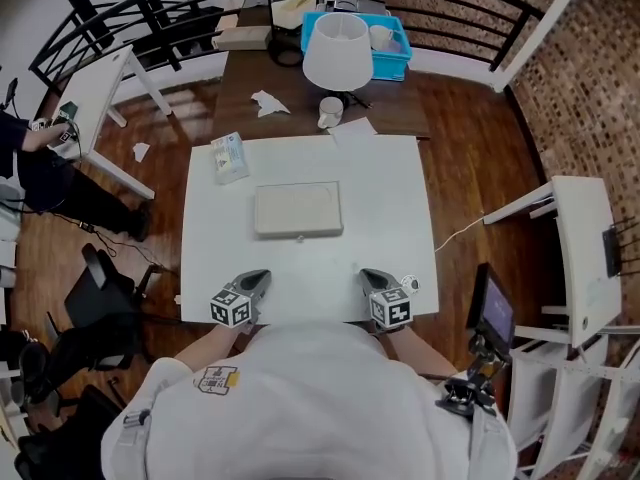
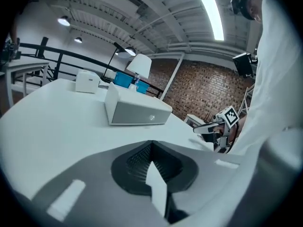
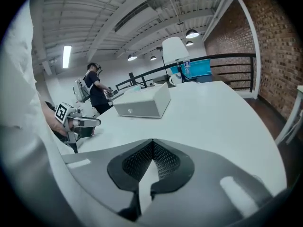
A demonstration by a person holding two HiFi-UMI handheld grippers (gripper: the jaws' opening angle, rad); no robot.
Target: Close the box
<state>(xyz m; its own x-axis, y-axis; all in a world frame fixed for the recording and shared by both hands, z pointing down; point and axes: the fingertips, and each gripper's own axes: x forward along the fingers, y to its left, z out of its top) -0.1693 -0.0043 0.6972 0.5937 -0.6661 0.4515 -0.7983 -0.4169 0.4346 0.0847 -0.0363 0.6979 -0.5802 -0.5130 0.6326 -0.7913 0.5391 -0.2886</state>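
Note:
A flat white box (image 1: pixel 298 210) lies with its lid down in the middle of the white table (image 1: pixel 400 198). It also shows in the left gripper view (image 2: pixel 137 110) and the right gripper view (image 3: pixel 142 103), with a small clasp on its front face. My left gripper (image 1: pixel 255 280) (image 2: pixel 151 143) rests near the table's front edge, shut and empty, well short of the box. My right gripper (image 1: pixel 372 278) (image 3: pixel 153 142) sits level with it to the right, also shut on nothing. Each gripper sees the other: the right gripper (image 2: pixel 213 126) and the left gripper (image 3: pixel 80 123).
A tissue pack (image 1: pixel 229 156) lies at the table's far left corner. Behind stands a brown table (image 1: pixel 300 98) with a white lamp (image 1: pixel 338 50), a cup (image 1: pixel 330 111) and a blue crate (image 1: pixel 395 53). A person (image 1: pixel 30 158) stands at the far left; a white side table (image 1: pixel 585 238) stands at the right.

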